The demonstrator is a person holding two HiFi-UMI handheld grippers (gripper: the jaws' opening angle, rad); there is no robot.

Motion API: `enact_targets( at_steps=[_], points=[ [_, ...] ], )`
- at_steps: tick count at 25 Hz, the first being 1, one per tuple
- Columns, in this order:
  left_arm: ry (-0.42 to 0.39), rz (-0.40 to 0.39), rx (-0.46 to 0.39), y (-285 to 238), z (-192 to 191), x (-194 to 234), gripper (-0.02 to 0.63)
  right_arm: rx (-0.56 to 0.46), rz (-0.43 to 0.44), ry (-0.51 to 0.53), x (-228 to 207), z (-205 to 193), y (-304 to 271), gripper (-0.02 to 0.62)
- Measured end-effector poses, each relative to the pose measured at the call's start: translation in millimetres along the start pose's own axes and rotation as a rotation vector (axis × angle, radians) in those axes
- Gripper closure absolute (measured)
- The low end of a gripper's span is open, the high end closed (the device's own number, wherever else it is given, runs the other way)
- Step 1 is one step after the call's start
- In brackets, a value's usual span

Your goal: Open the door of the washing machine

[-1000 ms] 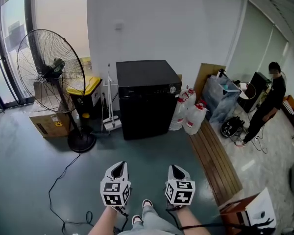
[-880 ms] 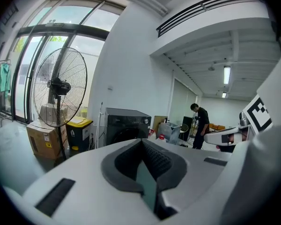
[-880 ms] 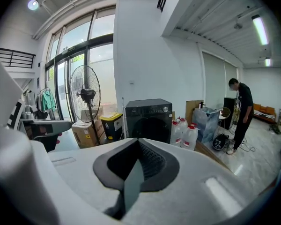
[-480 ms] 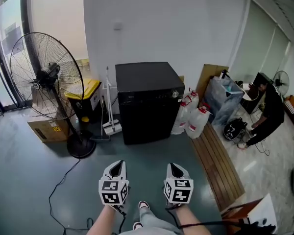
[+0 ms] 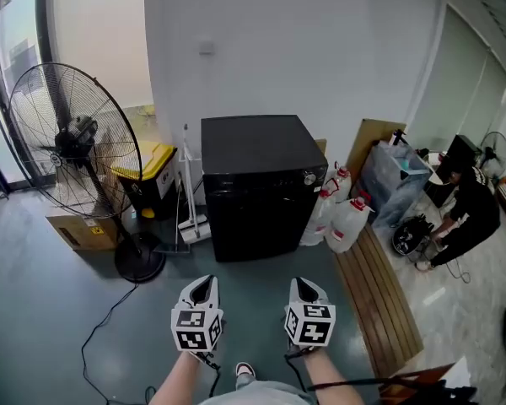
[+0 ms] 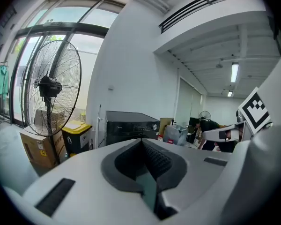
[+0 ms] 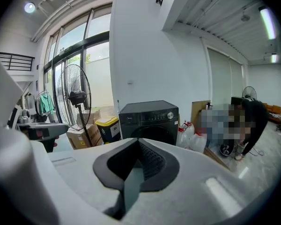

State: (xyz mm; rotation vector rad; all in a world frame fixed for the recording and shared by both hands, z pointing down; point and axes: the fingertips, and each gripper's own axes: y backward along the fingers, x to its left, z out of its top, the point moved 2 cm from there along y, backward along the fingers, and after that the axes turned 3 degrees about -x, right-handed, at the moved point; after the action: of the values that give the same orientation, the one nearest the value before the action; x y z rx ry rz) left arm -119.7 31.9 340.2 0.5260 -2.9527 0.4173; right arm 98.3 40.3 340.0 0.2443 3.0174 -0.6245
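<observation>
Approach stage, I judge: the washer (image 5: 261, 184) stands at the floor's far edge, door (image 7: 152, 134) shut, well apart from the left gripper (image 5: 203, 285) and right gripper (image 5: 304, 287), both closed and empty. Next, one must reach the door and open.

Daylight is entering through the tall windows (image 5: 8, 49) at left, brightening the room evenly; a ceiling lamp (image 6: 233, 72) is glowing. Gripper views are bowing outward, their corners darkening to black.
</observation>
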Motion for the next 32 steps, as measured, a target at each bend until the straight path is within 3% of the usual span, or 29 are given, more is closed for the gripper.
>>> enact_targets(
  at_steps=[14, 23, 32],
  points=[
    [-0.032, 0.047, 0.043, -71, 12, 13, 0.601, 0.035, 0.025, -0.049, -36, 16, -83, 0.59],
    [-0.05, 0.018, 0.07, -125, 20, 33, 0.601, 0.065, -0.025, -0.113, -54, 17, -126, 0.591],
    [-0.07, -0.023, 0.092, -194, 43, 82, 0.601, 0.066, -0.062, -0.129, -47, 52, -194, 0.591]
  ],
)
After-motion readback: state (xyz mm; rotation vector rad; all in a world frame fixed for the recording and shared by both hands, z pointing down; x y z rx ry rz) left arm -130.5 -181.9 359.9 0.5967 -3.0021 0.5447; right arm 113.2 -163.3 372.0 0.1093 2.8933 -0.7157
